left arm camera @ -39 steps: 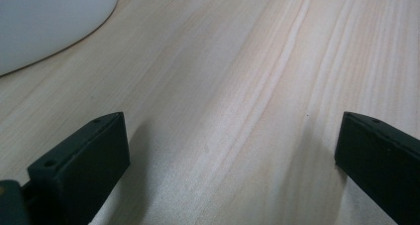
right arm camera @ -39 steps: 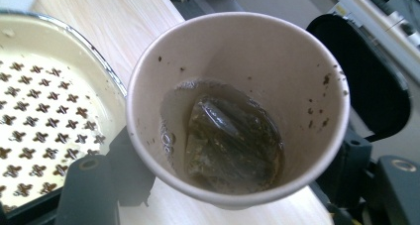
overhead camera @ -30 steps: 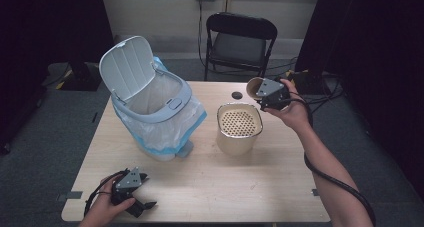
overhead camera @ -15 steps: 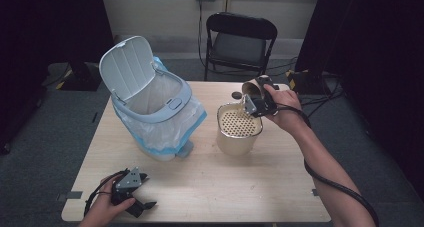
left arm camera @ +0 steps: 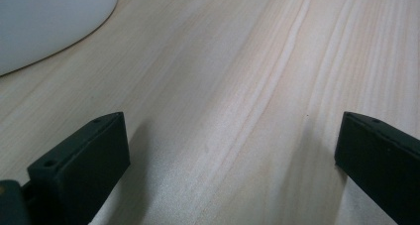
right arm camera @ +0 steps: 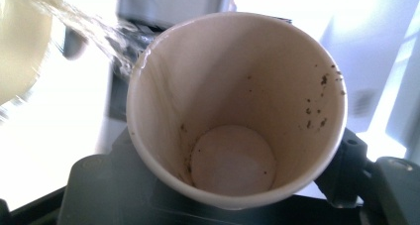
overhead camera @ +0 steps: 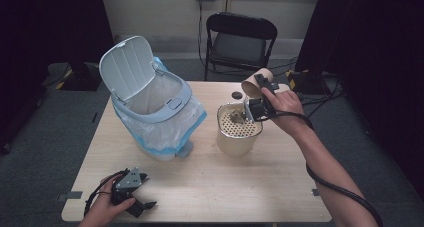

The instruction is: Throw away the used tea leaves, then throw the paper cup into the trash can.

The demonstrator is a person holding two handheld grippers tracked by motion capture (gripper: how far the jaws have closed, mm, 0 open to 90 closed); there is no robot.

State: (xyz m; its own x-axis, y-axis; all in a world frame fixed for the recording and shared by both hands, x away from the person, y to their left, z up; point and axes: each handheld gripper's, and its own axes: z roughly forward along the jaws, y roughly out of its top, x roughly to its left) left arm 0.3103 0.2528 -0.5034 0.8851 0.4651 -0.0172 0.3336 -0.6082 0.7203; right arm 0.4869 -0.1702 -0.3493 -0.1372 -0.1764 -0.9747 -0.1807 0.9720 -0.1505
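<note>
Your right hand-held gripper point(overhead camera: 256, 89) has its jaws closed on the wall of a paper cup point(right arm camera: 236, 106), tipped well over so its mouth faces the strainer pot point(overhead camera: 239, 132) just below and ahead of the jaws. In the right gripper view the cup looks nearly drained: a bare base, brown specks clinging to the inner wall, and a thin stream of liquid leaving the rim. Hold that squeeze as it is; a paper wall will fold if you press harder, and it will slip if you ease off.

Keep the rim directly over the perforated insert, not over its edge, so the run-off lands on the holes rather than the worktop point(overhead camera: 200, 187). Tilt a little further and give the last dregs time to slide down; a gentle shake may loosen the stuck grounds, but I would keep it small so nothing flies past the pot.

The open bin point(overhead camera: 150, 104) with its liner stands well off to the far side of the pot from this gripper, a likely place for the cup afterwards.

Your left hand-held gripper point(overhead camera: 131, 192) rests low on the worktop near you, jaws wide apart and holding nothing.
</note>
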